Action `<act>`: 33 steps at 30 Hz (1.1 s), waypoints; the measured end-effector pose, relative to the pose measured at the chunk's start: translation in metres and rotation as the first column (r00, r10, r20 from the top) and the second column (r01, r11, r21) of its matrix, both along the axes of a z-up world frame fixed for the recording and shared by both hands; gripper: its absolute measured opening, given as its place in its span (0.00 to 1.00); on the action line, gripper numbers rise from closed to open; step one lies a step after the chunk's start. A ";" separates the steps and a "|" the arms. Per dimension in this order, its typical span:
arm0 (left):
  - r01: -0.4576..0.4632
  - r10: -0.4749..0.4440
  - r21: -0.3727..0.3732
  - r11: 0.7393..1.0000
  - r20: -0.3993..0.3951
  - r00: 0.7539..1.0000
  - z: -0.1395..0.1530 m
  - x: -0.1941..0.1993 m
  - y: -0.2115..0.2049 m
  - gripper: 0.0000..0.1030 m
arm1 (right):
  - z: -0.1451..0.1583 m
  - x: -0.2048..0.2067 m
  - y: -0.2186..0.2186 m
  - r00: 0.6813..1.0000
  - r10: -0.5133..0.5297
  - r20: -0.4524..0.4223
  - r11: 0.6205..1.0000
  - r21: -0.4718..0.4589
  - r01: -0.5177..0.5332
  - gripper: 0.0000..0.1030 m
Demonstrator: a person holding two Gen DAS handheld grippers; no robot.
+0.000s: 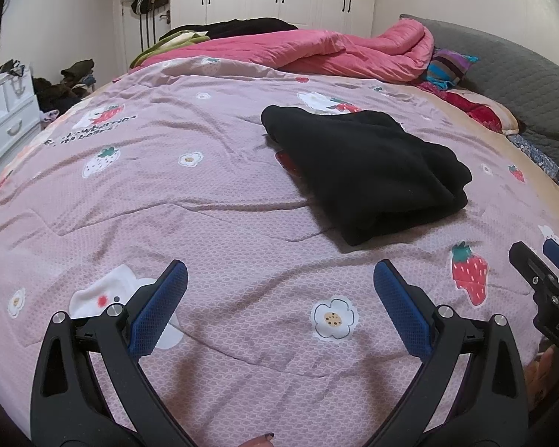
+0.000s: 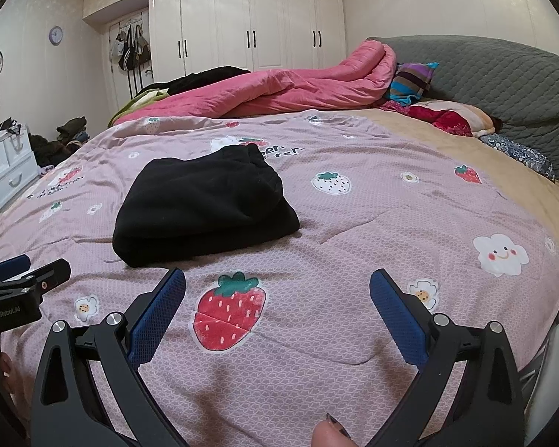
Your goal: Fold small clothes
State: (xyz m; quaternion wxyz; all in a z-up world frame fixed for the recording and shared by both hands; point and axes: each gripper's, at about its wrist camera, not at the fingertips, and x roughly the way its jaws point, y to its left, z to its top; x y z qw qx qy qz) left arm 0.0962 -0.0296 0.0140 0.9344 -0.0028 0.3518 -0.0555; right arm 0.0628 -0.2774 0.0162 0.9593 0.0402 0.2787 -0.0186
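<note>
Black garment [image 1: 365,175] lay on the pink bedspread [image 1: 212,193], already doubled into a thick bundle, at about one o'clock from the left gripper [image 1: 279,298] and eleven o'clock from the right gripper [image 2: 277,298]. Both grippers hovered over bare bedspread near the bed's front edge, blue fingers [image 1: 160,309] spread wide and holding nothing, neither touching the cloth. The folding of this piece looked finished or nearly so, judging by its stacked layers and rounded fold at the near end. A next move would probably call for either a last tidy of the loose far corner or reaching for another piece. In the left view the bundle's long axis ran from eleven o'clock down to five o'clock, its thick folded edge pointing toward the grippers.
</note>
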 end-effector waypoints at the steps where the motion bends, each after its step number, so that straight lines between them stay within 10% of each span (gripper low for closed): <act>1: 0.000 0.000 0.001 1.000 -0.002 1.000 0.000 0.000 0.000 0.91 | 0.000 0.000 0.000 1.000 0.000 -0.001 1.000 -0.001 0.000 0.96; 19: 0.011 -0.011 0.017 1.000 -0.028 1.000 -0.004 0.004 -0.004 0.91 | 0.000 0.000 -0.004 1.000 -0.020 0.005 1.000 0.011 0.020 0.96; 26: 0.008 -0.011 -0.055 0.998 -0.046 0.999 -0.002 0.005 0.009 0.91 | 0.010 -0.013 -0.071 0.981 -0.196 0.010 0.965 0.177 0.191 0.96; 29: -0.062 0.053 -0.098 0.993 -0.089 0.995 -0.004 0.013 0.047 0.91 | 0.010 -0.035 -0.150 0.915 -0.404 -0.018 0.889 0.227 0.397 0.96; 33: -0.275 0.267 -0.057 0.960 -0.119 0.956 -0.002 0.030 0.141 0.91 | -0.007 -0.084 -0.279 0.675 -0.728 -0.115 0.669 0.097 0.737 0.96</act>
